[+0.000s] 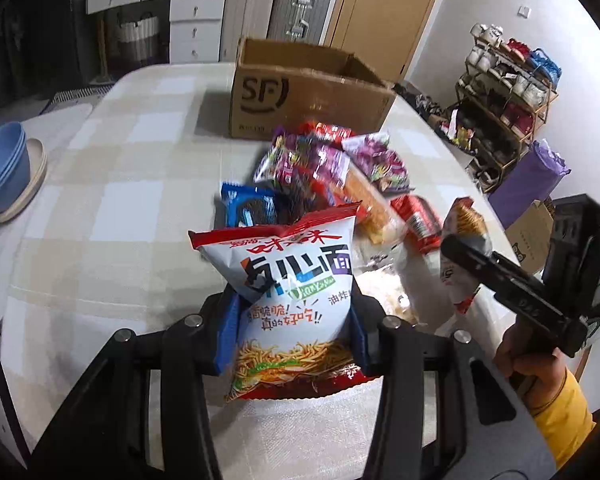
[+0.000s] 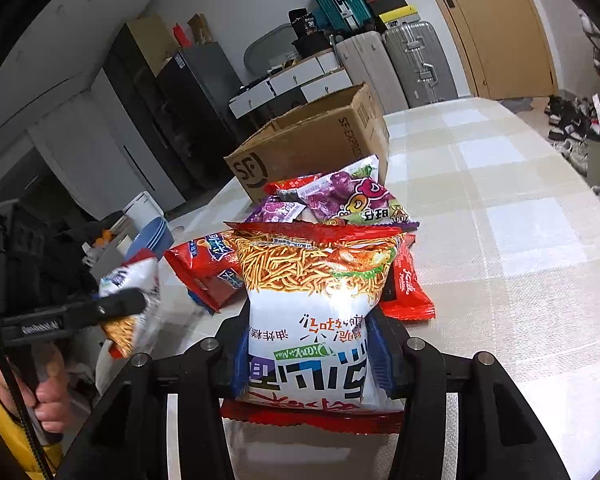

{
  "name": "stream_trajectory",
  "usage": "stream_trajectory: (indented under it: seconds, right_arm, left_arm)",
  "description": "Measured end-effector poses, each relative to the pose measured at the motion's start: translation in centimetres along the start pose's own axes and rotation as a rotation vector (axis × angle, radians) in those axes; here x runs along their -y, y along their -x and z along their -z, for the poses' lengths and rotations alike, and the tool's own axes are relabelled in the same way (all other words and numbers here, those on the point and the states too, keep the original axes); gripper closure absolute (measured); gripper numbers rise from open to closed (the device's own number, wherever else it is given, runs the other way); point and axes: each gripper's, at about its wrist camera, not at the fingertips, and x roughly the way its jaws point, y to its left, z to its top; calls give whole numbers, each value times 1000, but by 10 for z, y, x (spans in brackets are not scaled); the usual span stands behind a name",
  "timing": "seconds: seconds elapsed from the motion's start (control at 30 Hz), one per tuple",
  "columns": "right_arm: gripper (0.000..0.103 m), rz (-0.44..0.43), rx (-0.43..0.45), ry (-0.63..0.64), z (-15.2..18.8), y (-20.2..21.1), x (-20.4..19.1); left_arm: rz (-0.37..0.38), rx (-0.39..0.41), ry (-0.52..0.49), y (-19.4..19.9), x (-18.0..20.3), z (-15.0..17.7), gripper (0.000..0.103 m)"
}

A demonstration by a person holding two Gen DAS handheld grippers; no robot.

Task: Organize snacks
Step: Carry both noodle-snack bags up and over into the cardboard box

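noodle bags fill both your grips: left gripper [image 1: 292,316] clamps one bag [image 1: 288,300] at frame centre, right gripper [image 2: 312,356] clamps another [image 2: 312,320], cardboard box [image 1: 300,92] above.

We count two white noodle-snack bags, one [image 1: 296,300] in the left tool [image 1: 294,320] and one [image 2: 320,320] in the right tool [image 2: 312,356]. One cardboard box [image 1: 300,96] stands on the table [image 1: 120,200]. Two purple snack packets [image 1: 374,160] show, plus one blue packet [image 1: 246,206]. We cannot count the stacked blue bowls [image 1: 4,164] exactly.
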Motion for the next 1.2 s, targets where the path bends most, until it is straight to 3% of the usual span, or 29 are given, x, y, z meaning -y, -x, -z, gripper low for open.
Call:
stream_trajectory:
  seconds: [0.23, 0.6, 0.97, 1.1, 1.2]
  right_arm:
    - [54, -23, 25, 21, -23, 24, -24]
    - [54, -117, 47, 73, -114, 39, -63]
    - [54, -152, 0, 86, -206, 0, -77]
    - [54, -128, -28, 74, -238, -29, -71]
    - [54, -125, -63, 35, -254, -54, -59]
  left_arm:
    - [28, 70, -46, 30, 2, -19, 61]
    - [68, 145, -117, 61, 1, -82, 61]
    - [108, 166, -147, 62, 4, -195, 61]
    - [72, 155, -150, 37, 3, -243, 61]
    - [46, 105, -147, 5, 1, -276, 61]
